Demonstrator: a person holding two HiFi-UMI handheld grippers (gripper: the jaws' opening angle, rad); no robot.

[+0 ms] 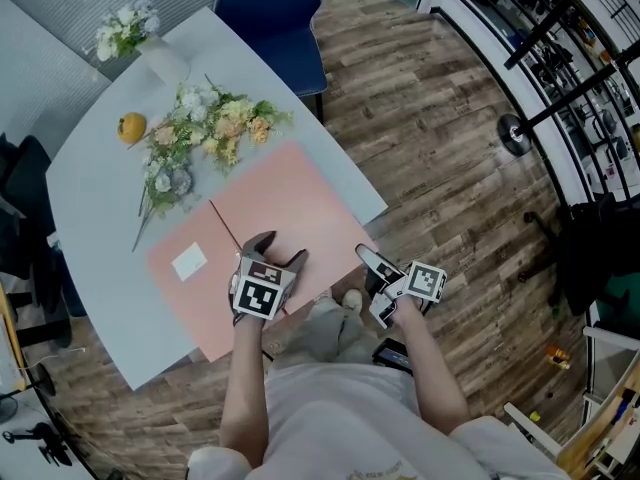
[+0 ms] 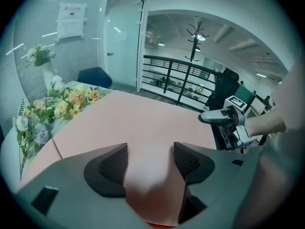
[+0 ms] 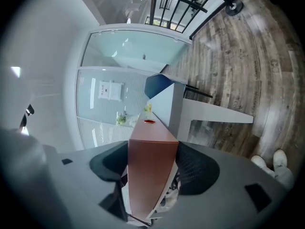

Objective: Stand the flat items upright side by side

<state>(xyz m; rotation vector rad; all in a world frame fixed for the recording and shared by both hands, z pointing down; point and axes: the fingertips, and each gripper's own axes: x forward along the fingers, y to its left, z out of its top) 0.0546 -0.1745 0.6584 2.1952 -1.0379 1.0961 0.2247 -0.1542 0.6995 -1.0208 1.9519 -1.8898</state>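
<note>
A pink folder (image 1: pixel 290 193) lies flat and open on the pale table (image 1: pixel 100 198). Its two panels meet at a dark seam, and the left panel carries a white label (image 1: pixel 188 261). My left gripper (image 1: pixel 280 251) is tilted down over the folder's near edge. Its jaws stand apart with pink surface (image 2: pixel 143 123) showing between them (image 2: pixel 150 163). My right gripper (image 1: pixel 372 268) is at the folder's right corner, which juts past the table edge. In the right gripper view that corner (image 3: pixel 152 147) fills the gap between the wide jaws (image 3: pixel 152 168); no squeeze by the pads shows.
Loose artificial flowers (image 1: pixel 200 133), an orange fruit (image 1: pixel 131 127) and a white vase of flowers (image 1: pixel 125 30) lie on the far part of the table. A blue chair (image 1: pixel 272 13) stands behind it. Wood floor and a black railing (image 1: pixel 560 58) are on the right.
</note>
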